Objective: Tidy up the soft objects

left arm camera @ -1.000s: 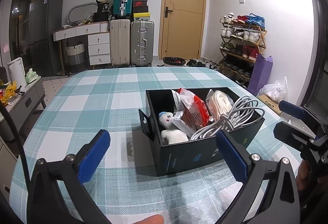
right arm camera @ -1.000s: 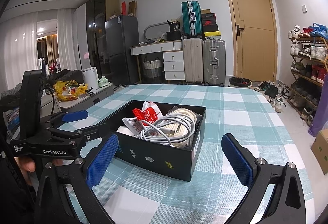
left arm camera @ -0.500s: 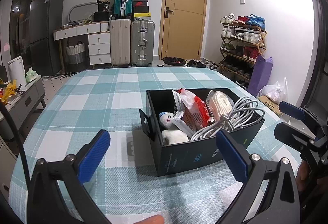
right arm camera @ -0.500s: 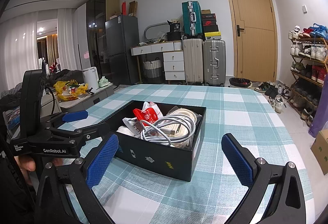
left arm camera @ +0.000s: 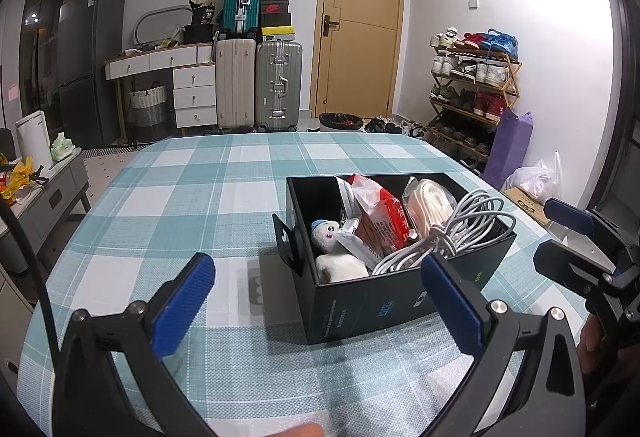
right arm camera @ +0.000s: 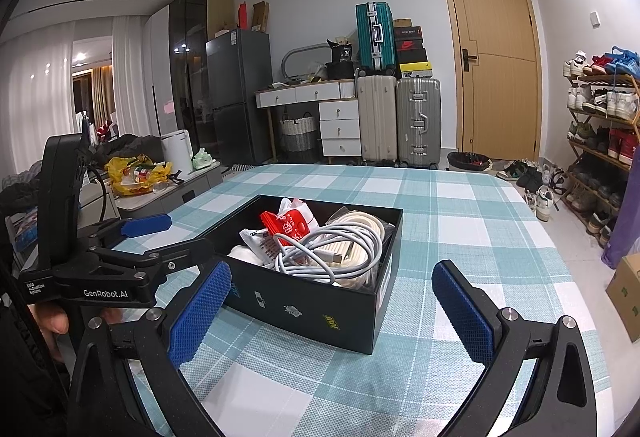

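Observation:
A black open box stands on the teal checked tablecloth. In it lie a white plush toy, a red and white packet, a cream roll in plastic and a coiled white cable. My left gripper is open, held just short of the box's near left corner. My right gripper is open too, facing the box's other side. Neither holds anything.
The table's right edge drops to a floor with a cardboard box and a shoe rack. A grey side cabinet stands left of the table. Suitcases and a door are behind.

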Tool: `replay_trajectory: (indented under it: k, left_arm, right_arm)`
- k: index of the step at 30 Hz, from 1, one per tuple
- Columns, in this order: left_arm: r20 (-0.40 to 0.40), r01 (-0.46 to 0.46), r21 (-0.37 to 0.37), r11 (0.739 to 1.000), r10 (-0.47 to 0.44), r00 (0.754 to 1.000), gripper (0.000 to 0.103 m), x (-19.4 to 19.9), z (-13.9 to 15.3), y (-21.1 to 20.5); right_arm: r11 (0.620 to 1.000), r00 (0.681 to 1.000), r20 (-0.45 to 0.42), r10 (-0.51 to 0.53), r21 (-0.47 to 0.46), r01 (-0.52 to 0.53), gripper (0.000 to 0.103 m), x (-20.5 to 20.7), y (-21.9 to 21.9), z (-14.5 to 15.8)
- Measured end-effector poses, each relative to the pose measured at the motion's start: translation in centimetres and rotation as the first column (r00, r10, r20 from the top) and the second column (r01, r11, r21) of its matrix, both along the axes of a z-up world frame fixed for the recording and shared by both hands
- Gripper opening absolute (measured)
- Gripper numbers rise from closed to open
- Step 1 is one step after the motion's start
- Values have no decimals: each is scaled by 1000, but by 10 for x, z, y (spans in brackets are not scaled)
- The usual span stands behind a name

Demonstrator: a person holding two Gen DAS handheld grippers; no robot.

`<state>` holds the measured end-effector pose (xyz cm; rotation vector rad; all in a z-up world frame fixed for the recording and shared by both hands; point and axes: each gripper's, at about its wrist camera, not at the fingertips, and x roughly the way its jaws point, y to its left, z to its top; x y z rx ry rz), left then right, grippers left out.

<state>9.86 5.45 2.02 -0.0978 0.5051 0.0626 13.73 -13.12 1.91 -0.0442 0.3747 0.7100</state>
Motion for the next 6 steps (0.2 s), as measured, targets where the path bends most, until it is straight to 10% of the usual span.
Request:
replay_trajectory:
  k: [6]
  left_arm:
    - [3, 2, -1, 1000, -2, 1000, 103, 0, 0, -1]
  right_arm:
    - [1000, 1000, 1, 0, 0, 0, 102, 0, 0, 0]
